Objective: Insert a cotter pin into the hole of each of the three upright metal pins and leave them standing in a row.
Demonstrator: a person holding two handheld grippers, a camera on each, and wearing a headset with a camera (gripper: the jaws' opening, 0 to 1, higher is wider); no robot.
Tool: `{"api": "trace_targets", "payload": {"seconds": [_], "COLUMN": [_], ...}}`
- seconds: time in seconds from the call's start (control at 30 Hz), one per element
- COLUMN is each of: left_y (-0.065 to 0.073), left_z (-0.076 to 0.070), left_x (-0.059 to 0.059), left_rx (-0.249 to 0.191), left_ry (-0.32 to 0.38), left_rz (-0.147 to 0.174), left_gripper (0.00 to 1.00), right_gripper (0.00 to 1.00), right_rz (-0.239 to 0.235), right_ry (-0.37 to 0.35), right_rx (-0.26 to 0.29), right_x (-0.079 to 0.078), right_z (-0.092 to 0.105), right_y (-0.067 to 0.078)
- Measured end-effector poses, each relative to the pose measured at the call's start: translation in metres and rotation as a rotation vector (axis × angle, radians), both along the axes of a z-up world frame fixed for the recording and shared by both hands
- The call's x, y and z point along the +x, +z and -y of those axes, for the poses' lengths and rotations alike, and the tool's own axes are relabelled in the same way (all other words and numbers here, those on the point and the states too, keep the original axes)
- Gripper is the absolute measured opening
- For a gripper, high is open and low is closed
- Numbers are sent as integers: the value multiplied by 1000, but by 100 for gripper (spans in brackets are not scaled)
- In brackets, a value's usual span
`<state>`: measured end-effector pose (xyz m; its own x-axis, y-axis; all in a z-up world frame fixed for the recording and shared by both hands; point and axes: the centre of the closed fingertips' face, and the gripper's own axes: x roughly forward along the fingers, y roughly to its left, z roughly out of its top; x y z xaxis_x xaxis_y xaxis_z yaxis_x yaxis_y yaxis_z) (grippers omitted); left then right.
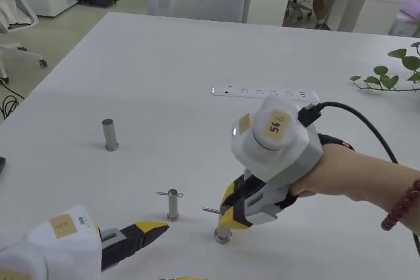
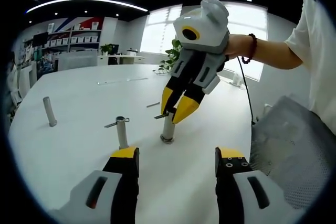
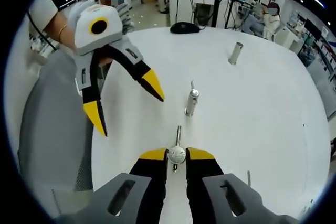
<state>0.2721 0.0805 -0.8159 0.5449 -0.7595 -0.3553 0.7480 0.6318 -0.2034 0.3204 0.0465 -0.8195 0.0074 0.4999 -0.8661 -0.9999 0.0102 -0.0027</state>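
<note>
The left tongs (image 2: pixel 177 156) hang wide open and empty, low over the tabletop (image 1: pixel 197 63). The far pin (image 1: pixel 110 134) stands upright and bare, well apart from the other two. The middle pin (image 1: pixel 172 206) is also upright, with a seated cotter pin (image 1: pixel 163 193) lying level through its head.

Next comes the cotter pin (image 1: pixel 211 210) now being worked. Its long axis is level, crossing the head of the near pin (image 1: pixel 223 234), and its free end points left, toward the middle pin. The near pin's own axis is vertical, and its foot rests on the tabletop.

The right tongs (image 3: pixel 177 157) are drawn narrow at that head and appear to be pinching the cotter pin's near end. The push probably goes best kept level and dead in line with the cross-hole. Any sideways load could tip the pin, so the idle left tongs might steady its base.
</note>
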Motion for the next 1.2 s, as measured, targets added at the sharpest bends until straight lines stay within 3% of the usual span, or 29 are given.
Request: {"api": "trace_targets", "payload": {"seconds": [0.5, 1.2], "left_y": [0, -4], "left_z": [-2, 1], "left_x": [2, 3], "left_rx": [-11, -19], "left_ry": [12, 10], "left_rz": [-3, -24], "left_gripper": [58, 57], "right_gripper": [13, 13], "right_rz": [9, -3], "right_ry": [46, 136], "right_rx": [-17, -22], "right_x": [16, 22], "right_z": [-6, -10], "right_y": [-1, -6]}}
